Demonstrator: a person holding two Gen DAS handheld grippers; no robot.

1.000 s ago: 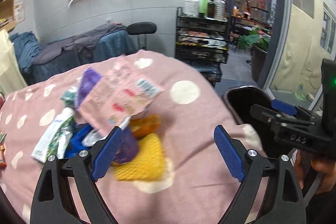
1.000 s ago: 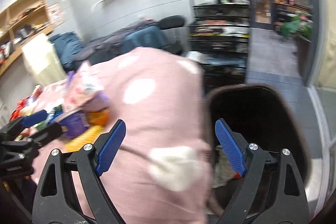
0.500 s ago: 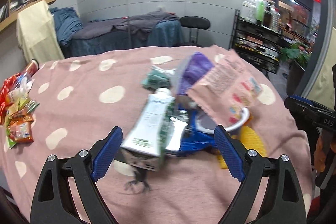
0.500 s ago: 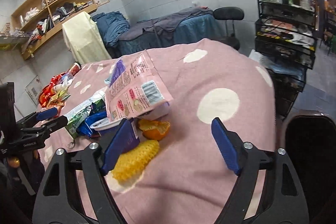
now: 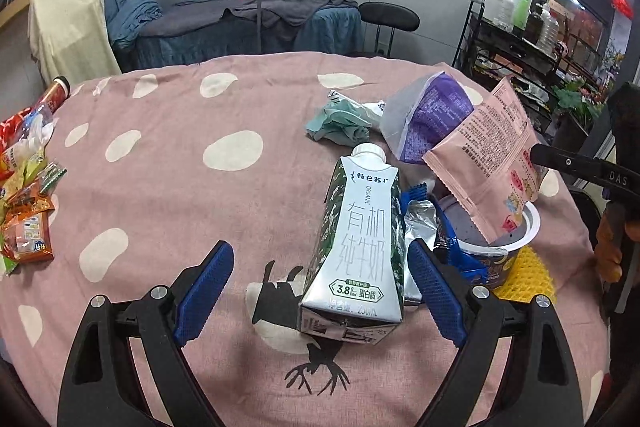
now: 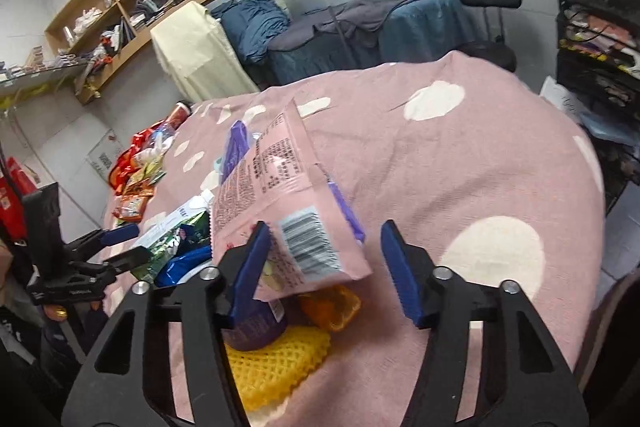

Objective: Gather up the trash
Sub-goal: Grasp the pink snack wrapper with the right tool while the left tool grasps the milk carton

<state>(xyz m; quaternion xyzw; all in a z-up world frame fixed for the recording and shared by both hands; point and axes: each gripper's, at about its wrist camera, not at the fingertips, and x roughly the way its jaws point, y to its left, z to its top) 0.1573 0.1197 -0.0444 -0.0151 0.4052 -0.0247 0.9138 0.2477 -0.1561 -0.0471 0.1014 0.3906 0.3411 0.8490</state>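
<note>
Since the earlier frame the left gripper (image 5: 320, 287) has closed in on the trash pile: the carton (image 5: 358, 247) now lies between its fingers, jaws wide apart, nothing gripped. The carton lies flat on the pink spotted counter (image 5: 180, 187), cap pointing to the far edge, base toward the camera. The right gripper (image 6: 324, 267) has also advanced; its jaws are spread wide and empty, and the pink wrapper (image 6: 280, 203) stands tilted between them, propped in a cup (image 5: 500, 247). Unclear whether the left finger touches the wrapper. A purple bag (image 5: 432, 115) leans behind the wrapper. Yellow foam net (image 6: 272, 367) and orange peel (image 6: 332, 307) lie below the wrapper, near the counter's right edge. A teal crumpled wrapper (image 5: 340, 123) sits beyond the carton. Snack packets (image 5: 24, 211) lie at the left edge.
</note>
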